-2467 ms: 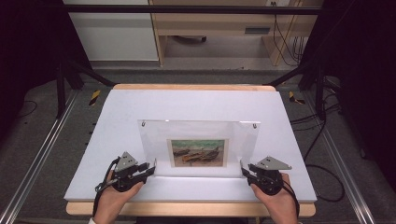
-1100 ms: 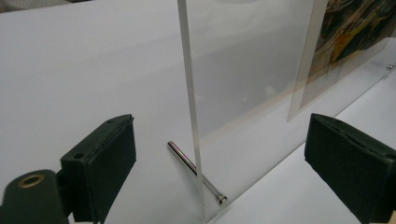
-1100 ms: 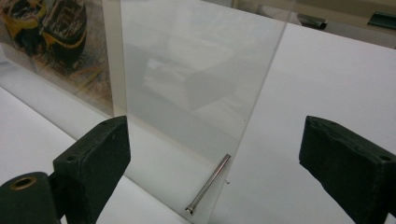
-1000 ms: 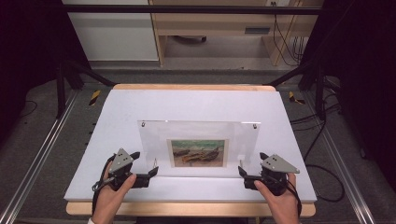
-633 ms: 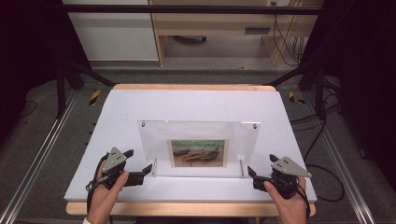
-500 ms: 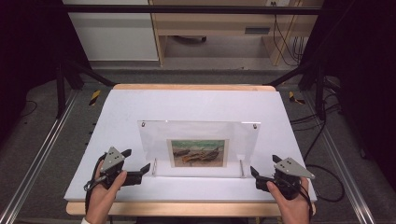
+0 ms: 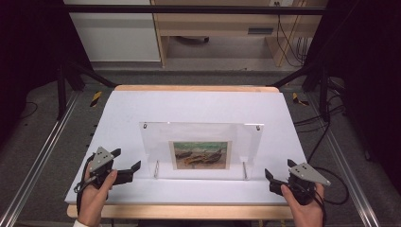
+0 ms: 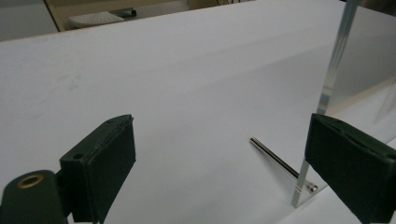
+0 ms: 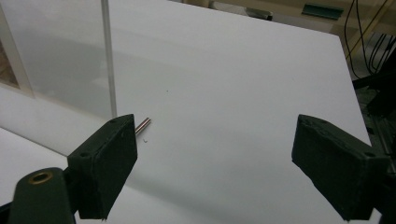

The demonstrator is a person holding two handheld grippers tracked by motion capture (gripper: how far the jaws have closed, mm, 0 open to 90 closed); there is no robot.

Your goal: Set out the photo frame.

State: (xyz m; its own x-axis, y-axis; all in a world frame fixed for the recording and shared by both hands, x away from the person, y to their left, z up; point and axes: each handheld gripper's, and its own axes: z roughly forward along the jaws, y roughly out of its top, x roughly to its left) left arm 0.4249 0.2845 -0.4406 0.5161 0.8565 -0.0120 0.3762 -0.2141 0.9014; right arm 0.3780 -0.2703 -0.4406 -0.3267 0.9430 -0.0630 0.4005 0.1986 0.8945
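My left gripper (image 7: 135,166) has its jaws spread wide with nothing between them but bare white table (image 7: 198,106); in the left gripper view the two black pads (image 8: 102,163) stand well apart, and the near edge of the clear acrylic picture frame (image 7: 201,150) rises just beside the right-hand pad without touching it. My right gripper (image 7: 268,174) is likewise open and empty, its jaws having just eased in a touch from their widest while staying well apart; in the right gripper view the frame's upright edge (image 9: 108,56) stands beyond the left-hand pad, clear of it. The frame stands upright on the table between my two grippers, held up by thin metal standoff pins (image 8: 275,158) at its lower corners, one of which pokes out near each gripper. Sandwiched inside the clear panels is a small print (image 7: 201,155) of boats on a shore, sitting low and centred in the frame. Both of my hands (image 7: 94,194) rest near the front edge of the table, each gripper near its own lower corner of the frame and apart from it.
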